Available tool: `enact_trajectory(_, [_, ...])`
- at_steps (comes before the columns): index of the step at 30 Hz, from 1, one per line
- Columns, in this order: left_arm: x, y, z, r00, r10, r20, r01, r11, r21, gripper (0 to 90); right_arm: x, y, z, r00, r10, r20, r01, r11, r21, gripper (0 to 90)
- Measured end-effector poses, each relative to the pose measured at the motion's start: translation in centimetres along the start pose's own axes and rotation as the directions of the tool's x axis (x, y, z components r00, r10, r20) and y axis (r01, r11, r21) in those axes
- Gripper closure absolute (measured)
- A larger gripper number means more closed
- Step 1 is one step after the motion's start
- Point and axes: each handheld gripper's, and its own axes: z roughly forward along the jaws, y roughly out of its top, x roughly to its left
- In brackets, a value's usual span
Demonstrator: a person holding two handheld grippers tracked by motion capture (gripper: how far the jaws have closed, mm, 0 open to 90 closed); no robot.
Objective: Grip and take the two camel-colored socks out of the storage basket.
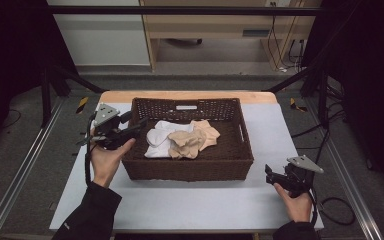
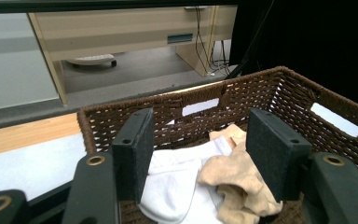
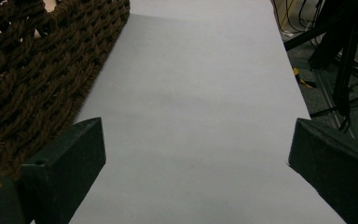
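Note:
A dark brown wicker basket (image 1: 230, 167) stands mid-table and holds a white cloth (image 1: 157, 137) and a beige cloth (image 1: 195, 137) in a loose heap. My left gripper (image 1: 135, 127) hovers over the basket's left rim, open, its jaws pointing in toward the cloths. In the left gripper view the white cloth (image 2: 179, 184) and beige cloth (image 2: 235, 179) lie between and beyond the jaws, with nothing held. My right gripper (image 1: 272, 176) rests low at the table's front right, open and apart from the basket (image 3: 32, 79).
The grey table top (image 1: 190, 205) has open room in front of and to the right of the basket. A wooden strip (image 1: 187, 95) runs along the far edge. Dark frame posts and cables (image 1: 330, 210) flank the table.

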Motion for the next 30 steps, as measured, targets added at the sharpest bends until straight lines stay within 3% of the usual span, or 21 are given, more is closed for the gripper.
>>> enact_trajectory(14, [-1.2, 1.0, 5.4, 0.9984, 0.055, 0.009, -0.056, 0.9958, 0.073, 45.3, 0.0, 0.1, 0.1, 1.0, -0.005, 0.006, 0.005, 1.0, 0.002, 4.2])
enact_trajectory(16, [-1.2, 1.0, 6.1, 0.999, 0.041, 0.019, -0.043, 0.9959, 0.08, 46.0, 0.0, 0.1, 0.2, 1.0, -0.005, 0.006, 0.005, 1.0, 0.004, 4.3])
enact_trajectory(20, [-1.4, 0.6, 7.5, 0.9986, 0.042, 0.031, -0.045, 0.9938, 0.102, 46.6, 0.0, 0.1, 0.2, 1.0, -0.005, 0.005, 0.005, 1.0, 0.006, 4.3])
enact_trajectory(25, [-2.5, -0.5, 9.3, 0.9962, 0.073, 0.048, -0.08, 0.985, 0.153, 45.2, 0.0, 0.1, 0.4, 1.0, -0.009, 0.005, 0.009, 1.0, 0.012, 4.5])
enact_trajectory(30, [-3.3, -1.7, 10.3, 0.9956, 0.069, 0.063, -0.079, 0.9833, 0.164, 41.9, 0.1, 0.1, 0.4, 0.9999, -0.011, 0.003, 0.011, 1.0, 0.012, 4.6])
